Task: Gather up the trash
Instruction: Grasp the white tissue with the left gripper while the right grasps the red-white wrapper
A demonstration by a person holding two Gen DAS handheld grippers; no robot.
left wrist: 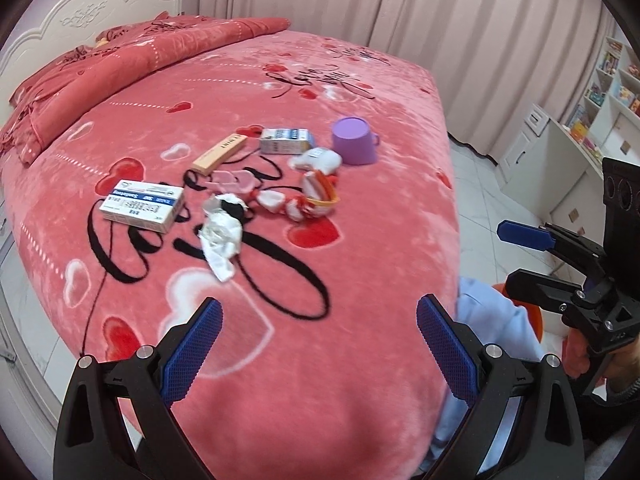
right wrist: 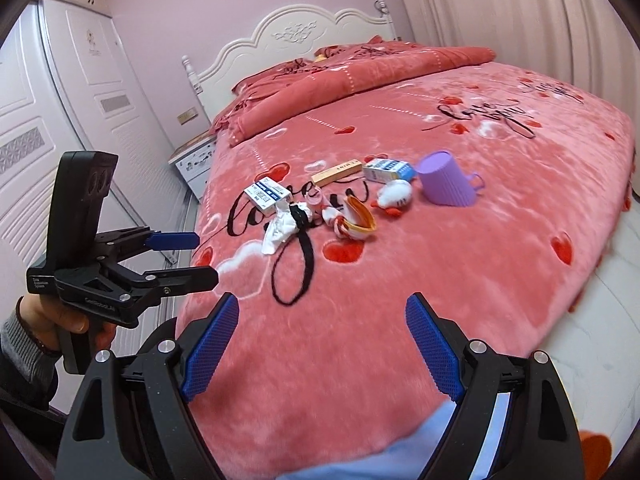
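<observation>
Trash lies in a cluster on the pink bed [left wrist: 360, 240]: a crumpled white tissue [left wrist: 220, 236] [right wrist: 280, 228], a blue-and-white box [left wrist: 142, 205] [right wrist: 269, 194], a tan slim box [left wrist: 219, 152] [right wrist: 336, 171], a small carton [left wrist: 285, 141] [right wrist: 386, 171], an orange-and-white wrapper [left wrist: 320, 194] [right wrist: 358, 222] and a white plush piece [left wrist: 318, 159] [right wrist: 396, 196]. A purple cup [left wrist: 354, 140] [right wrist: 448, 184] stands upside down beside them. My left gripper [left wrist: 320, 344] [right wrist: 200, 256] is open and empty, short of the tissue. My right gripper [right wrist: 322, 340] [left wrist: 516, 256] is open and empty over the bed's near edge.
A folded red quilt [left wrist: 100, 72] lies by the white headboard [right wrist: 304, 36]. Curtains [left wrist: 440, 20] hang behind the bed. A white wardrobe [right wrist: 80, 100] and nightstand [right wrist: 196, 160] stand on one side, shelves with a desk [left wrist: 580, 128] on the other. An orange bin [left wrist: 532, 316] sits on the tiled floor.
</observation>
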